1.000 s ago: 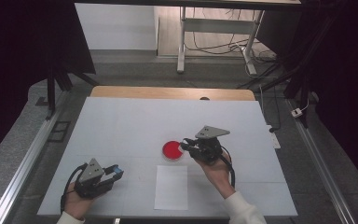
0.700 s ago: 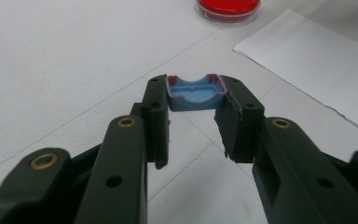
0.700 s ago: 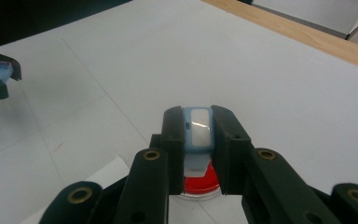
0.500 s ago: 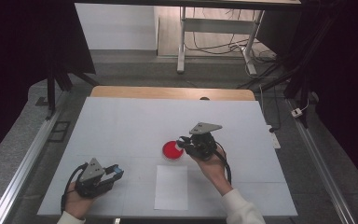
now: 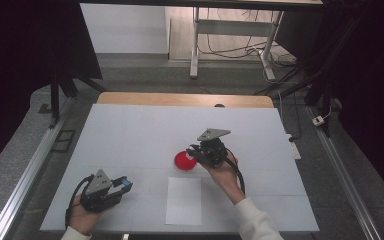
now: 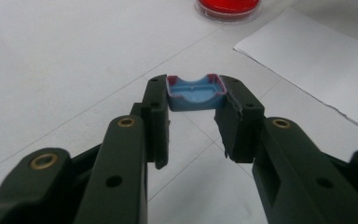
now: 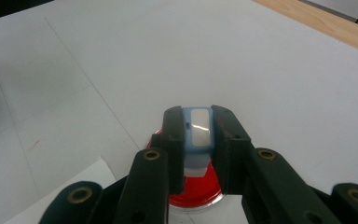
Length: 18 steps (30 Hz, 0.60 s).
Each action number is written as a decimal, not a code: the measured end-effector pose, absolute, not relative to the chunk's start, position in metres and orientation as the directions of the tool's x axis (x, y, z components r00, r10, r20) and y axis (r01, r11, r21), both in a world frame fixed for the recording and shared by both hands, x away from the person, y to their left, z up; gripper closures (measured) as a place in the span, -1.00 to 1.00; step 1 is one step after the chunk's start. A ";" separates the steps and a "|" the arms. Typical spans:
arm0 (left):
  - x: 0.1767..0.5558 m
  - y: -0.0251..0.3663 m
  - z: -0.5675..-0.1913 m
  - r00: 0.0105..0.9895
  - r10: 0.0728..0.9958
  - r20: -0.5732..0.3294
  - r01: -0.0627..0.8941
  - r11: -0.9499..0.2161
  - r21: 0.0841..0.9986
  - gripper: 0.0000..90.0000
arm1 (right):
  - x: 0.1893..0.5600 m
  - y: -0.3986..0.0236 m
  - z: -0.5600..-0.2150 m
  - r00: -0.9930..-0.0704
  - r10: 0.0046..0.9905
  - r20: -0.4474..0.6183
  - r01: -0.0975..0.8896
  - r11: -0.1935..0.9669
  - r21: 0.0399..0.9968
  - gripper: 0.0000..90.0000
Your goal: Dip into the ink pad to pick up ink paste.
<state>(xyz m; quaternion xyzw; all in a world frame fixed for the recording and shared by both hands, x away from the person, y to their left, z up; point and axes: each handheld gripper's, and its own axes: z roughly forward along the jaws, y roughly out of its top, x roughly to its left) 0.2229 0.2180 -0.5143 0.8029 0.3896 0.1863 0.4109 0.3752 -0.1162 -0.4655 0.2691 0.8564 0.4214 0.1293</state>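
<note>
Two tools, both clamped: the right tool (image 7: 196,140) grips a pale blue stamp (image 7: 197,128) directly above the red ink pad (image 5: 185,161), presumably for inking; the left tool (image 6: 193,116) holds its blue cap (image 6: 195,93) aside, low over the surface (image 5: 130,135), white paper (image 5: 184,200) beside it.

Layout on the white table (image 5: 130,130), high view

Round red shallow dish (image 5: 184,161) sits near table centre; rectangular white paper sheet (image 5: 184,200) lies just in front of it. Right gripper (image 5: 196,150) is over the dish's right edge, holding a small light-blue block (image 7: 197,128). Left gripper (image 5: 126,184), holding a blue cap piece (image 6: 195,92), rests front-left, well apart.
</note>
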 end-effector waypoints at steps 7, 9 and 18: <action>0.223 0.218 -0.514 0.628 0.778 -0.022 0.473 -0.360 0.804 0.44 | 0.378 -0.112 -0.469 -0.828 0.561 0.002 0.352 0.517 0.780 0.67; 0.223 0.218 -0.514 0.629 0.777 -0.021 0.473 -0.360 0.804 0.44 | 0.378 -0.111 -0.470 -0.829 0.560 0.002 0.354 0.521 0.777 0.67; 0.223 0.218 -0.515 0.630 0.777 -0.022 0.473 -0.361 0.804 0.44 | 0.381 -0.108 -0.475 -0.833 0.553 0.006 0.362 0.536 0.762 0.67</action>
